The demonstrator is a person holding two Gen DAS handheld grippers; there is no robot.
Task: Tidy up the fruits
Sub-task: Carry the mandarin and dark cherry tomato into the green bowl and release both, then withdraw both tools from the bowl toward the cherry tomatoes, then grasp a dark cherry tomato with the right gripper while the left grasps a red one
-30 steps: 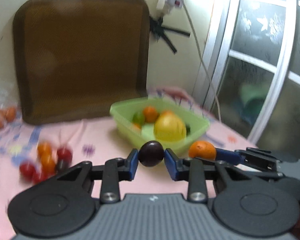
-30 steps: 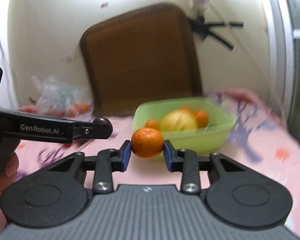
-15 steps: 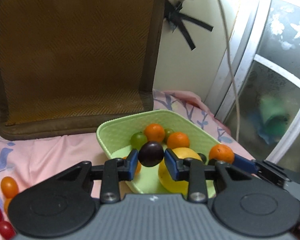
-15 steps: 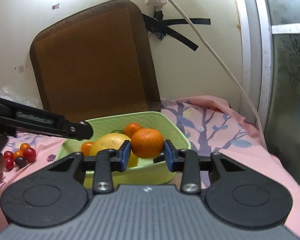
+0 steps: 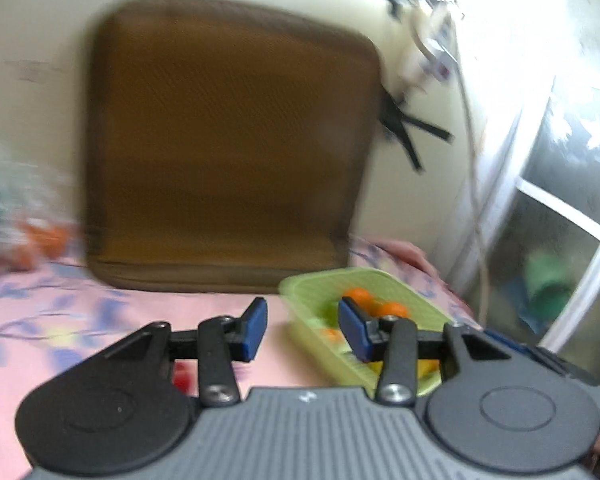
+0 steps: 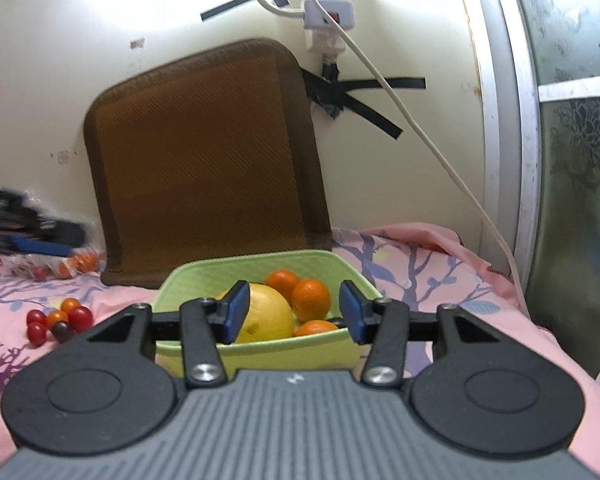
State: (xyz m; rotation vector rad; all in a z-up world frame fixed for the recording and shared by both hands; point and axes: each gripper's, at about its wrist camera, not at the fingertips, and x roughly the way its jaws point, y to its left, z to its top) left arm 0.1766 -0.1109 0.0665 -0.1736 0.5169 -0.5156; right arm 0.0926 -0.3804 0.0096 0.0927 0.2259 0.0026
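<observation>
Right gripper gapes wide and empty over the near rim of the green basket; left gripper is likewise wide and empty beside it. Oranges and a yellow fruit sit inside. Small tomatoes remain on the pink cloth, far left, probably next.
</observation>
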